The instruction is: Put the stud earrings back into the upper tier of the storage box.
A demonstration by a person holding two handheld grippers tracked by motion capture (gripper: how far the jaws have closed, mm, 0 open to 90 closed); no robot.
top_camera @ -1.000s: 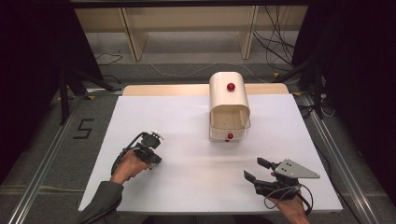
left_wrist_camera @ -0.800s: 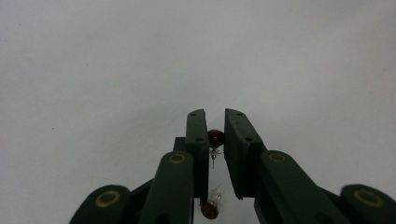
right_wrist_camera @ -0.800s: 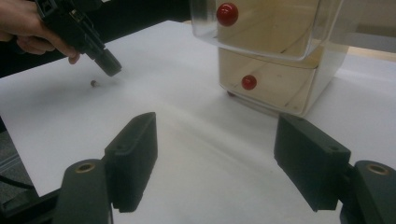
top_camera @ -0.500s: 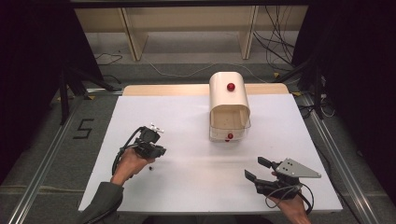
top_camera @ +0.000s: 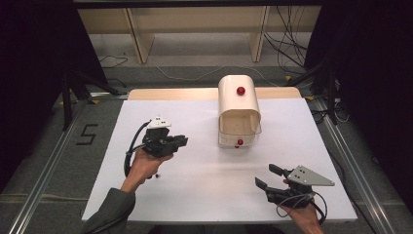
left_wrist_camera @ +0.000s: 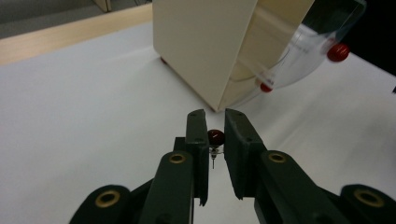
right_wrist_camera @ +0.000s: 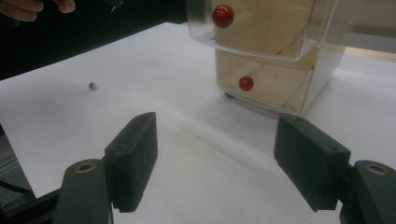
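My left gripper (top_camera: 182, 141) hangs above the left half of the white table (top_camera: 195, 190). Its jaws (left_wrist_camera: 215, 128) are shut on a small red knob (left_wrist_camera: 215, 137) with a thin screw pointing down from it. Ahead of it stands a cream box (left_wrist_camera: 201, 42) with a clear curved lid (left_wrist_camera: 317, 42). In the high view the box (top_camera: 238, 109) sits at the middle back, with one red knob on its top (top_camera: 240, 90) and one low on its front (top_camera: 239, 142). My right gripper (top_camera: 264, 176) rests open near the front right, nothing between its jaws (right_wrist_camera: 215, 144).
A tiny dark piece (right_wrist_camera: 92, 85) lies loose on the table, left of the box in the right gripper view. A wooden strip (top_camera: 170, 93) borders the table's far edge. Beyond it are shelf legs (top_camera: 139, 39) and cables (top_camera: 287, 44) on the floor.
My left gripper has risen off the table and moved a little forward and right, still shut on the red knob. The right gripper has stayed put.
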